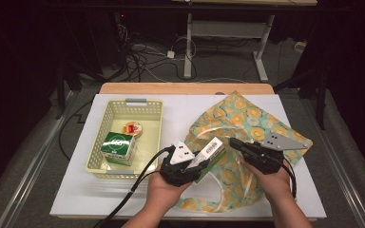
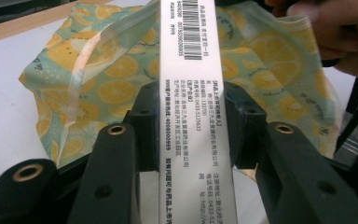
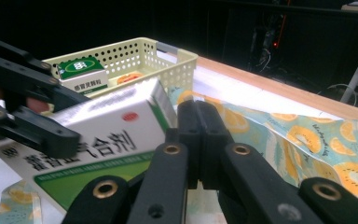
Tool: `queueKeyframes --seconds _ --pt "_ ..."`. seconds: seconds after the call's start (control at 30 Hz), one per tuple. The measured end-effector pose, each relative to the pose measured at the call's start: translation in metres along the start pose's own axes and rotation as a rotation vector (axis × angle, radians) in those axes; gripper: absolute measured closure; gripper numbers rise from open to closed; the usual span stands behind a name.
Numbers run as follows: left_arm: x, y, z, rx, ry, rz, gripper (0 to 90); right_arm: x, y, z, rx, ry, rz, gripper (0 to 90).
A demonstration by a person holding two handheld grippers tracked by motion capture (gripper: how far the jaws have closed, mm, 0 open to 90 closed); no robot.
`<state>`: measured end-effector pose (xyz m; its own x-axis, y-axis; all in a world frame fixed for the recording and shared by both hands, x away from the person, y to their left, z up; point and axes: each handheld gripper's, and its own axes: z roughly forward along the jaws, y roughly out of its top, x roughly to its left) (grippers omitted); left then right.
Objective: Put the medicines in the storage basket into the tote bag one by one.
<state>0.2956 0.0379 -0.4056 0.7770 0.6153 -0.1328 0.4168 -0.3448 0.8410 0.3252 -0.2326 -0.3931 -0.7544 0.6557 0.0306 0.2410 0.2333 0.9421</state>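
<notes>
My left gripper (image 1: 203,160) is shut on a long white and green medicine box (image 1: 212,149), pressing its two narrow sides. In the left gripper view the box (image 2: 191,46) runs up between the jaws, barcode at the far end, over a lemon-print cloth bag (image 2: 121,74) with a clear plastic rim (image 2: 81,70). The bag (image 1: 249,114) lies flat on the white table. My right gripper (image 1: 234,142) sits at the bag's left edge, jaws pressed together (image 3: 200,126), right beside the box (image 3: 107,135). Whether it pinches the bag's rim I cannot tell.
A pale yellow basket (image 1: 123,105) stands at the left of the table, with a green and white box (image 1: 118,145) and a small round orange item (image 1: 133,128) inside. Cables and desk legs lie on the floor beyond the far edge.
</notes>
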Motion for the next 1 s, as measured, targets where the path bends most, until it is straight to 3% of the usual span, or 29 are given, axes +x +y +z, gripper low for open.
queueKeyframes --seconds 0.47,0.77,1.0 --pt "-0.001 0.020 0.041 0.030 0.018 0.008 60.1 0.002 0.008 -0.008 -0.034 0.005 -0.018 90.0" --pt "0.000 0.038 0.073 0.037 0.074 0.021 60.1 0.000 0.010 -0.010 -0.060 0.002 -0.010 90.0" --pt "0.002 0.044 0.093 0.001 0.099 0.040 59.9 -0.006 0.007 -0.012 -0.062 -0.008 0.012 90.0"
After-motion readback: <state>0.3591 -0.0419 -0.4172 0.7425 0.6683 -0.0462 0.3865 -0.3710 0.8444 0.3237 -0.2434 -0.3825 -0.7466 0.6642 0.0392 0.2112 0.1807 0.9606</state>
